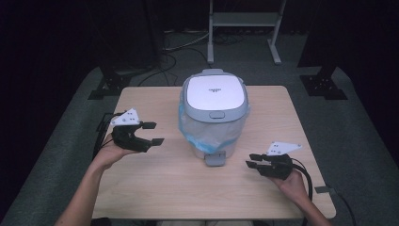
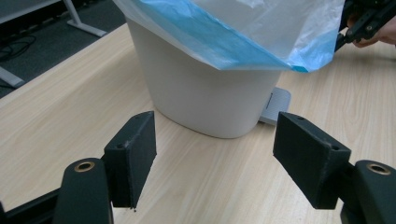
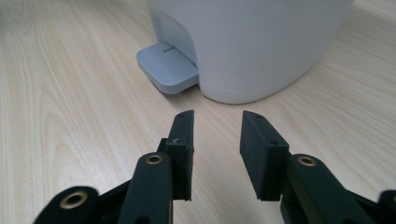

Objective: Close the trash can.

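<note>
A white pedal bin (image 1: 214,110) with a grey-rimmed lid stands in the middle of the wooden table (image 1: 155,188). A clear and blue plastic bag (image 1: 207,134) hangs out over its rim, seen up close as the bag (image 2: 243,32) over the white bin wall (image 2: 205,93). The grey foot pedal (image 1: 215,159) sticks out at the front, and the pedal (image 3: 168,67) lies just ahead of my right gripper. My left gripper (image 1: 154,133) is open to the bin's left, jaws wide apart and empty. To the bin's right my right gripper (image 1: 251,160) is open too, with nothing between its jaws.
A metal stand (image 1: 244,28) and cables lie on the dark floor beyond the table's far edge. Black stand feet (image 1: 324,84) sit at both far corners. My right gripper (image 2: 359,25) shows past the bag in the left gripper view.
</note>
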The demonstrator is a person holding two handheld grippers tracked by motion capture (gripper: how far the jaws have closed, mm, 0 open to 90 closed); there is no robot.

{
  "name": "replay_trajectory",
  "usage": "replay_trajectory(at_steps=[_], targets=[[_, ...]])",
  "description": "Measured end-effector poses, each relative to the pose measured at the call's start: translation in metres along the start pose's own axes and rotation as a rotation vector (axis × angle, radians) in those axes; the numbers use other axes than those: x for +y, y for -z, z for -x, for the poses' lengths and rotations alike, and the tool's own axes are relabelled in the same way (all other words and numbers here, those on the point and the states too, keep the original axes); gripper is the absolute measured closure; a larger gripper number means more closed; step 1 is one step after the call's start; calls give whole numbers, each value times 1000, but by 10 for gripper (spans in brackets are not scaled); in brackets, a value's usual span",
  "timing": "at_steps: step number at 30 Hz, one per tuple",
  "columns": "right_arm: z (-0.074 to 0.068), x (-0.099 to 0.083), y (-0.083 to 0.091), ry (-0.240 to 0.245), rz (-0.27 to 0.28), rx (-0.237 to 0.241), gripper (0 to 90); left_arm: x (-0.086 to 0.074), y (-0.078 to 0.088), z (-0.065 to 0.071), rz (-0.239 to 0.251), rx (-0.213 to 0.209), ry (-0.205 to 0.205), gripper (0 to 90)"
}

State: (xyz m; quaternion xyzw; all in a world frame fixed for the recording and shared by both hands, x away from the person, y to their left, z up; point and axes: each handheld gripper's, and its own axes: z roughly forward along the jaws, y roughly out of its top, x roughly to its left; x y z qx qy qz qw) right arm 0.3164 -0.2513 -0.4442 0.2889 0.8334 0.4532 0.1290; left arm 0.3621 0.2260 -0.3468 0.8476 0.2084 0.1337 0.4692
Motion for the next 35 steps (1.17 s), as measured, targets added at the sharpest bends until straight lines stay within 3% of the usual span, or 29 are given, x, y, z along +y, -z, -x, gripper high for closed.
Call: replay_trajectory(at_steps=[8, 20, 31, 35], targets=[[10, -15, 13, -46, -8, -18, 577, -5, -6, 4, 3, 6, -3, 289], [19, -35, 35, -98, 13, -61, 491, -30, -5, 11, -30, 49, 7, 277], [19, -52, 48, -115, 35, -99, 346, -39, -11, 24, -68, 68, -18, 236], [18, -59, 52, -142, 55, -109, 320, -40, -15, 27, -87, 67, -25, 230]])
